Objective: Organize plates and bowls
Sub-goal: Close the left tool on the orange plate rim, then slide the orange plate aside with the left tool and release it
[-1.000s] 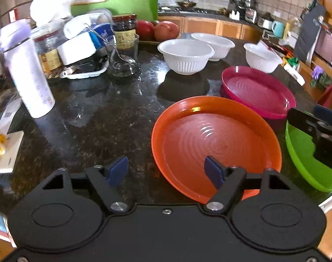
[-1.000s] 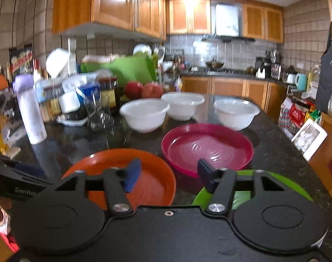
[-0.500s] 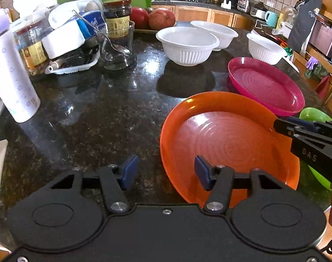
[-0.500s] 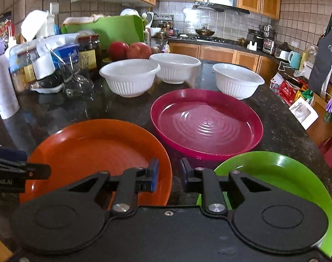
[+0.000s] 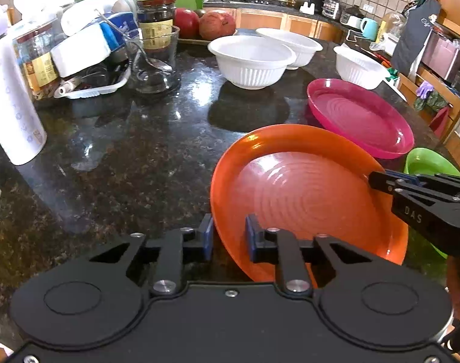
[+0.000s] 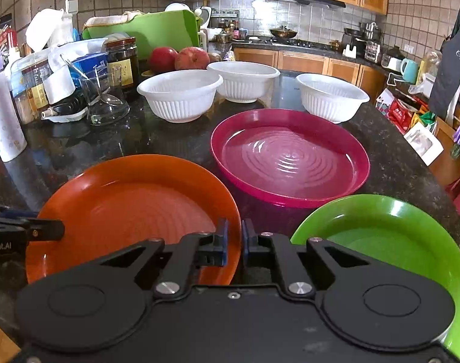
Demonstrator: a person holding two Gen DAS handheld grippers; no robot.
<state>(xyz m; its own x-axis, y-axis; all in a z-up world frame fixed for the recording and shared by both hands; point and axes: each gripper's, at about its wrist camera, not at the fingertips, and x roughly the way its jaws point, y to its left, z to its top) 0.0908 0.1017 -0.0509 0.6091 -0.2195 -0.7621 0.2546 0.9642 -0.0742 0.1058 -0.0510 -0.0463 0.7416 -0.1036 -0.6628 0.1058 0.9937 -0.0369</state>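
Now that your left gripper (image 5: 228,237) is closing and your right gripper (image 6: 233,242) has clamped on opposite rims of the orange plate (image 5: 305,193), you can lift it.

On counter (image 6: 169,139): left plate (image 6: 133,205) near, right plate (image 6: 381,236) to its right, middle plate (image 6: 290,157) behind and between them. Three bowls (image 6: 180,95) in a row behind the plates. Fruit (image 6: 192,58) behind bowls. Glass (image 6: 104,99) and jar (image 6: 122,60) left of bowls; bottle (image 6: 1,121) far left.
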